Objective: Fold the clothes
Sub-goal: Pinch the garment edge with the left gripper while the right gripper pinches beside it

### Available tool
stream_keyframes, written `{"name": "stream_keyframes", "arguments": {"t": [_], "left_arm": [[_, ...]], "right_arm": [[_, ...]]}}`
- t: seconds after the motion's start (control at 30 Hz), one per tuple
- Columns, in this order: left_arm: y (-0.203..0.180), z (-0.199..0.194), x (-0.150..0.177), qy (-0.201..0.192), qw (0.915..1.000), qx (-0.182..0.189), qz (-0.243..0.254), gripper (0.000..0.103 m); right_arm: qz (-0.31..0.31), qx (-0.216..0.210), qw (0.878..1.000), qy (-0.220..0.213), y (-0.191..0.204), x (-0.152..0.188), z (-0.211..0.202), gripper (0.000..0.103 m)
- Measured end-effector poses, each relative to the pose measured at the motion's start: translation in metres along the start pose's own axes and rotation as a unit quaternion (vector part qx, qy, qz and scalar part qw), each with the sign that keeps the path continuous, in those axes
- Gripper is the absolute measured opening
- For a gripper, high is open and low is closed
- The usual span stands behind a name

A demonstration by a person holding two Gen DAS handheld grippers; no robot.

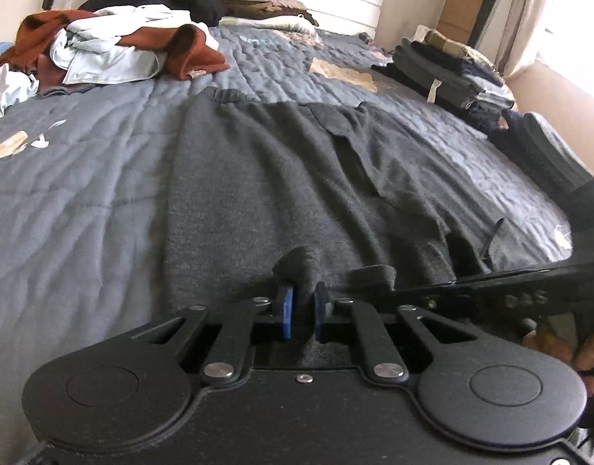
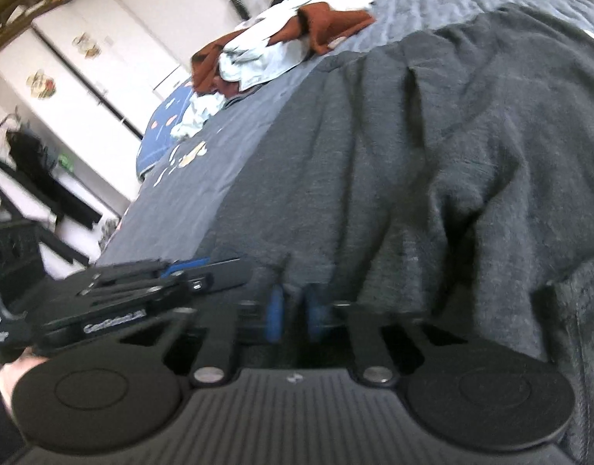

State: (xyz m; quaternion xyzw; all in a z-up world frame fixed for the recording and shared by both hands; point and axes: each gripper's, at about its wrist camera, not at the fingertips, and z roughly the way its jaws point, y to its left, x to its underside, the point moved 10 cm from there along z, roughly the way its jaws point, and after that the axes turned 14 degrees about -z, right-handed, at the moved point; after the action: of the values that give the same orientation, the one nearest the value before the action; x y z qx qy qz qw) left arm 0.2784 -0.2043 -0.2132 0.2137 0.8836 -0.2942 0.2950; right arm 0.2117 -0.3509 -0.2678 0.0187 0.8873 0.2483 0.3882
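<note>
A dark grey knit garment (image 1: pixel 281 178) lies spread flat on the grey-blue quilt of the bed (image 1: pixel 84 193), its near hem toward me. My left gripper (image 1: pixel 303 310) is shut on a pinched fold of that hem between its blue pads (image 1: pixel 285 312). The right gripper (image 1: pixel 378 277) reaches in from the right, close beside the left one, its tip on the same hem. In the right wrist view the garment (image 2: pixel 432 147) fills the frame, and my right gripper (image 2: pixel 295 312) is shut on its near edge. The left gripper (image 2: pixel 204 271) sits just to its left.
A heap of rust-brown, pale blue and black clothes (image 1: pixel 122 42) lies at the far left of the bed. Folded dark clothes (image 1: pixel 455 66) are stacked at the far right edge. White wardrobe doors (image 2: pixel 76 73) stand beyond the bed's left side. A hand (image 1: pixel 568 352) holds the right gripper.
</note>
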Motion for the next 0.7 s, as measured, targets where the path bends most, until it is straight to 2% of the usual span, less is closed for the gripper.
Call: {"name": "stream_keyframes", "arguments": {"t": [0.13, 0.33, 0.47, 0.7], "left_arm": [[-0.003, -0.008, -0.009, -0.017, 0.9998, 0.012, -0.008, 0.004], [-0.01, -0.023, -0.034, -0.049, 0.9982, 0.03, -0.015, 0.003], [-0.013, -0.015, -0.072, -0.064, 0.9977, 0.025, 0.005, 0.003], [-0.013, 0.034, -0.149, -0.078, 0.9959, -0.012, 0.043, 0.003]], "right_arm": [[0.016, -0.006, 1.0, -0.013, -0.002, -0.005, -0.003, 0.002], [0.015, -0.027, 0.998, -0.061, 0.016, -0.034, -0.028, 0.002], [-0.007, -0.016, 0.997, -0.081, 0.016, -0.07, -0.031, 0.002], [-0.012, 0.019, 0.995, -0.093, -0.028, -0.144, 0.005, 0.002]]}}
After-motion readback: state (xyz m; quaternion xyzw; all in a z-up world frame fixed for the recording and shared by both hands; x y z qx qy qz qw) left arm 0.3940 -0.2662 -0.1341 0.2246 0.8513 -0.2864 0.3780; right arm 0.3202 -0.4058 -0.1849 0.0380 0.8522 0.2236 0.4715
